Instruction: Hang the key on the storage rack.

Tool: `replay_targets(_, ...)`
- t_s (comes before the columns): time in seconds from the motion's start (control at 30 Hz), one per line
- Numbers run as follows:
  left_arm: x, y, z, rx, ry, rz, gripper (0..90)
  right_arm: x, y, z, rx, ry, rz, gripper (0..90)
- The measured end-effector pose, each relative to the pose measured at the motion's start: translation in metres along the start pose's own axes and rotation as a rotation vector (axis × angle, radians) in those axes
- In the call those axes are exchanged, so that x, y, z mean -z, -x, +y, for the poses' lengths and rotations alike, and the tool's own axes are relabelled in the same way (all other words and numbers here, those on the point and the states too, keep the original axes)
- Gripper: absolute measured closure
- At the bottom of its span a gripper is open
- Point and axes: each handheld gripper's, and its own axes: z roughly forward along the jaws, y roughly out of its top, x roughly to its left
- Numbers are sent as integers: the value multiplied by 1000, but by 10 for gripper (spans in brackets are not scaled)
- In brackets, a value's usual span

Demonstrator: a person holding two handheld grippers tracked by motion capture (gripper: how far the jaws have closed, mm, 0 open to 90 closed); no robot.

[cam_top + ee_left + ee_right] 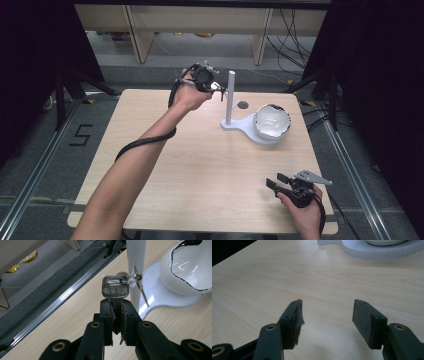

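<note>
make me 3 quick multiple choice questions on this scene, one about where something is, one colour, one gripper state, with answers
1. Where does the bowl sit?
A. on the white stand base
B. on the floor
C. in the right gripper

2. What colour is the stand's post?
A. red
B. white
C. black

3. What is the left gripper doing?
A. hanging open
B. gripping the post
C. clamped on a key

Answers: 1 A, the bowl rests on the base's round end. 2 B, the post is white like its base. 3 C, its jaws pinch the key's blade, while the right gripper is open over the table.
</note>
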Motion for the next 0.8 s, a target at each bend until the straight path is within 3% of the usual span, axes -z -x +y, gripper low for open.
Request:
replay_targets(0.1,-1,0,-2,-11,5,9,806,1,-1,0,-19,-8,13,421)
replay_targets(0.4,6,10,-4,-69,27,67,806,2,0,1,1,-24,-1,421)
replay_targets(0.43,6,11,-4,-74,19,74,806,1,3,1,45,-17,-10,421)
replay_targets(0.7,4,20,-13,-98,35,109,806,1,0,1,3,-28,-8,421)
replay_targets(0.8,4,21,-13,-105,31,111,806,0,3,1,46,-21,-8,421)
